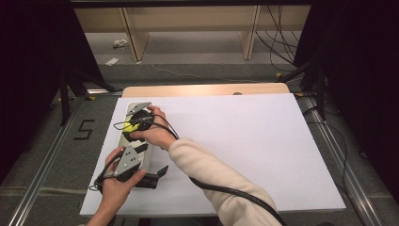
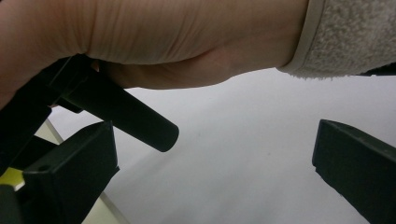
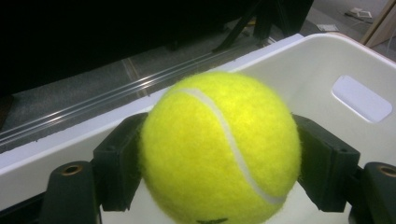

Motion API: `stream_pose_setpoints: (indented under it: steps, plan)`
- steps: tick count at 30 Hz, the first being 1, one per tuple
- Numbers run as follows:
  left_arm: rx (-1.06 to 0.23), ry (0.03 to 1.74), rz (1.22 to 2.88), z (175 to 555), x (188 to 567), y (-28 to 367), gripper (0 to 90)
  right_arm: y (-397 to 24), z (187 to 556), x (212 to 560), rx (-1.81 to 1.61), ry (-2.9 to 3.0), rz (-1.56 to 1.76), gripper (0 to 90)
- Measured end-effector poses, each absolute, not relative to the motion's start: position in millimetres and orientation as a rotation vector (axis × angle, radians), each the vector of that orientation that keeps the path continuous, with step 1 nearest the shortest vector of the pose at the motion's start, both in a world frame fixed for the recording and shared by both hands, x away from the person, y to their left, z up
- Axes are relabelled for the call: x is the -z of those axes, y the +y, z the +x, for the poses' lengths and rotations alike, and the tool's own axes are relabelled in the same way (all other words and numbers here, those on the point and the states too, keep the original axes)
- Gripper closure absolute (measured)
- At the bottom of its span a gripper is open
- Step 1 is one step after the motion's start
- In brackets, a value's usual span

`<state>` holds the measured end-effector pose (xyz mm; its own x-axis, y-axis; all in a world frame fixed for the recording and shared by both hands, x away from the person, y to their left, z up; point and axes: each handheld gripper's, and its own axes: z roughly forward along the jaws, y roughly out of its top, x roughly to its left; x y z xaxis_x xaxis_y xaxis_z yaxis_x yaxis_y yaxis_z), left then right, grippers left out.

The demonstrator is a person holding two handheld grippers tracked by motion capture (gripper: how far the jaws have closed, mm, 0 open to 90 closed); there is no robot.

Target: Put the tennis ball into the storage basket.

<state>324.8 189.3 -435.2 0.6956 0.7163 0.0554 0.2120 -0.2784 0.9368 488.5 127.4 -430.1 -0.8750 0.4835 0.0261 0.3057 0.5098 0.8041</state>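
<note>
Right gripper (image 3: 219, 154) closed on a yellow tennis ball (image 3: 219, 149), jaws pressed against its two sides, held over a shallow white bin (image 3: 327, 65) with a handle slot in its end wall. From above, the ball (image 1: 128, 126) at the left edge of the white board (image 1: 244, 150), over the bin (image 1: 149, 161), under the right hand (image 1: 153, 132). Right arm in a cream fleece sleeve (image 1: 221, 183), reaching across from lower right, thick black cable trailing along it. Left gripper (image 2: 215, 172) wide open, jaws far apart with nothing between, only white board behind. Left hand (image 1: 120, 181) near the board's front left corner, just beside the right wrist. Beyond the board, a wooden table edge (image 1: 207, 89), grey floor, dark curtains.
</note>
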Motion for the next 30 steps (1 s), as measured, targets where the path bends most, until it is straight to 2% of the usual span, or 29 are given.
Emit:
stream_pose_setpoints:
  steps: [17, 30]
  plan:
    - [-0.583, 0.731, 1.828, 325, 435, 189, 0.0, 124, 486, 419, -1.320, 2.517, 0.654, 20.1]
    - [-0.584, 0.732, 1.826, 325, 435, 189, 0.0, 111, 480, 415, -1.345, 2.505, 0.666, 20.3]
